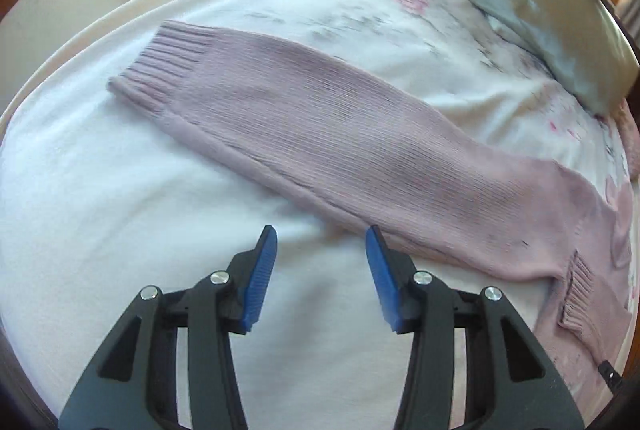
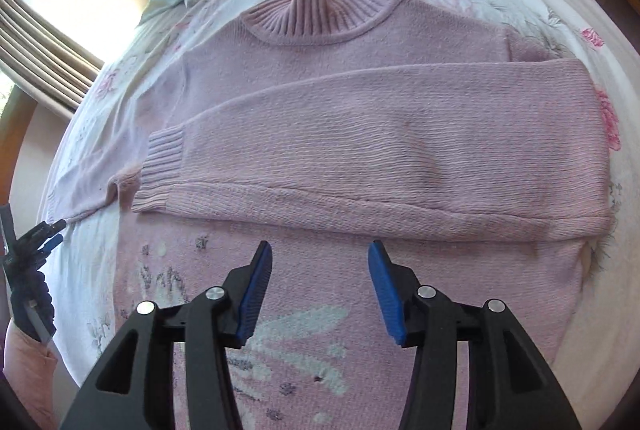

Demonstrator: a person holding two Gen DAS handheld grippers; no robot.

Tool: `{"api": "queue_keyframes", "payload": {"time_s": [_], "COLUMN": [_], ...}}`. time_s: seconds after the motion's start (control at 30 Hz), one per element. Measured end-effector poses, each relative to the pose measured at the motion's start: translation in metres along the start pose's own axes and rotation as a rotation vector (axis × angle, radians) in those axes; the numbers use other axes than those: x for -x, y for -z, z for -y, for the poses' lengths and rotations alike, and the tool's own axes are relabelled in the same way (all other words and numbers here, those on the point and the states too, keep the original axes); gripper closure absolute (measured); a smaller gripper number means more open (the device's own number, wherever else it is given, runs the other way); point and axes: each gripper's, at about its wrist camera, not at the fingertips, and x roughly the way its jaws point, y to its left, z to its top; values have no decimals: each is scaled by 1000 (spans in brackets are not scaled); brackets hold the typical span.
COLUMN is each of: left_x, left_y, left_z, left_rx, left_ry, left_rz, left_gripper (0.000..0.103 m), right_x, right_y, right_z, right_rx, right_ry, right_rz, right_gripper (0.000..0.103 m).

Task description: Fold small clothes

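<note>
Just past the left tongs, a long pink sleeve waits

On the bed (image 1: 100, 189) lies a pink sweater (image 2: 340, 49), flat, with its neck far from both tongs. One sleeve (image 2: 360, 133) is already folded across the sweater's middle. The other sleeve (image 1: 320, 133) sticks straight out sideways from the sweater, its long line running from the body out to the cuff (image 1: 168, 61). The left tongs (image 1: 322, 270) are apart, holding nothing, right beside this sleeve's near edge. The right tongs (image 2: 320, 290) are apart too, empty, above the sweater's bottom part. I think the left tongs are nearer, so they should grab that sleeve and bring it over the sweater.
</note>
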Motion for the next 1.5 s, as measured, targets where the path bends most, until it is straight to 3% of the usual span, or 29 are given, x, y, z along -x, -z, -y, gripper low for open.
{"api": "queue_keyframes", "payload": {"time_s": [0.1,0.3,0.4,0.43,0.5,0.63,0.83,1.03,1.17,1.33,1.5], "left_x": [-10,-20,-27,-29,-27,-5,39,77,84,79,65], "left_y": [-21,-62,-76,-78,-79,-76,-68,-21,23,75,116], "left_z": [-48,-89,-101,-105,-110,-102,-24,96,172,246,299], "left_rx": [109,255,305,316,327,281,60,-211,-343,-415,-496], "left_ry": [37,148,161,162,190,180,178,307,427,561,616], "left_rz": [21,82,87,86,96,161,254,278,237,154,87], "left_gripper": [59,62,74,85,95,96,97,97,97,97,97], "right_x": [-11,-22,-26,-27,-29,-30,-21,-6,5,15,21], "right_y": [2,4,4,4,3,0,1,5,7,8,8], "right_z": [-9,-13,-14,-14,-16,-17,-20,-15,-8,6,21], "right_rx": [3,-5,-6,-5,-5,-2,10,7,-2,-15,-42], "right_ry": [4,36,52,56,66,74,78,71,65,75,88], "right_rz": [-14,-33,-37,-38,-42,-44,-22,4,23,41,48], "right_gripper": [52,52,52,52,51,51,51,51,51,51,51]}}
